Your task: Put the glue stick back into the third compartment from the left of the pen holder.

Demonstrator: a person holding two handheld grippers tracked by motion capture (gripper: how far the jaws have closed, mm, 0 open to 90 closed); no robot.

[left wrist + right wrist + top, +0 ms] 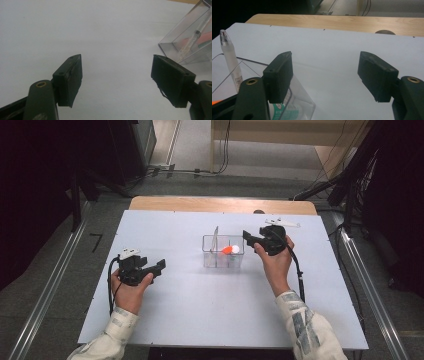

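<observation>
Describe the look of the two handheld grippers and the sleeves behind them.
The left gripper and the right gripper are black, each with two blocky flat-faced jaws, brass-ringed holes at the jaw bases and a white plate on top. A black cable trails from each. Both sleeves are pale, with grey patches.

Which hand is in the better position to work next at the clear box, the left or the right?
Probably the right. The right gripper hangs open at the rim of the clear box, while the left gripper, also open, sits apart from it over bare table.
</observation>
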